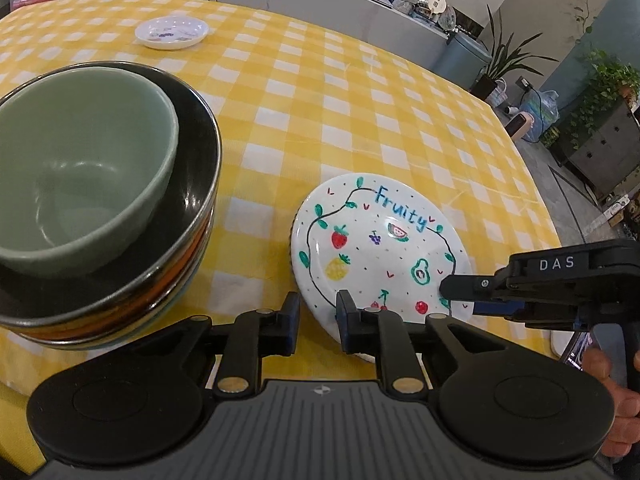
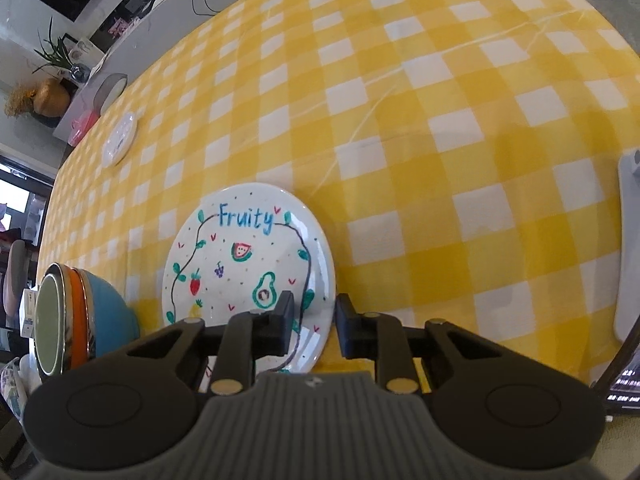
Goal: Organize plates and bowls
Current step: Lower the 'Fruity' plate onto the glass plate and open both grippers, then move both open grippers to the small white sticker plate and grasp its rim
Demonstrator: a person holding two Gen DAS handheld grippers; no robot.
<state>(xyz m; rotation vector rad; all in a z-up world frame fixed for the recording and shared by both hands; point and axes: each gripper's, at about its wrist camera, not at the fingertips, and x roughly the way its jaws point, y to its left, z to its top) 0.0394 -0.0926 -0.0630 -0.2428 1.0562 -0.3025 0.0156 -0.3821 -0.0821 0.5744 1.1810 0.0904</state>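
Observation:
A white plate (image 1: 380,248) painted with fruit and the word "Fruity" lies on the yellow checked tablecloth (image 1: 320,100). My left gripper (image 1: 320,318) straddles the plate's near left rim, jaws slightly apart and not pressing on it. From the right, my right gripper (image 1: 448,294) reaches over the opposite rim. In the right wrist view the plate (image 2: 240,264) has its rim in the gap between the right gripper (image 2: 314,322) fingers, with space showing on both sides. A green bowl (image 1: 80,168) sits nested in a stack of bowls (image 2: 80,320) left of the plate.
A small white plate (image 1: 171,32) lies at the table's far side, also seen as the small plate (image 2: 120,140). A pale flat object (image 2: 628,240) and a lit screen (image 2: 624,384) sit at the right. A person's hand (image 1: 616,400) holds the right gripper. Beyond the table edge are counters and plants.

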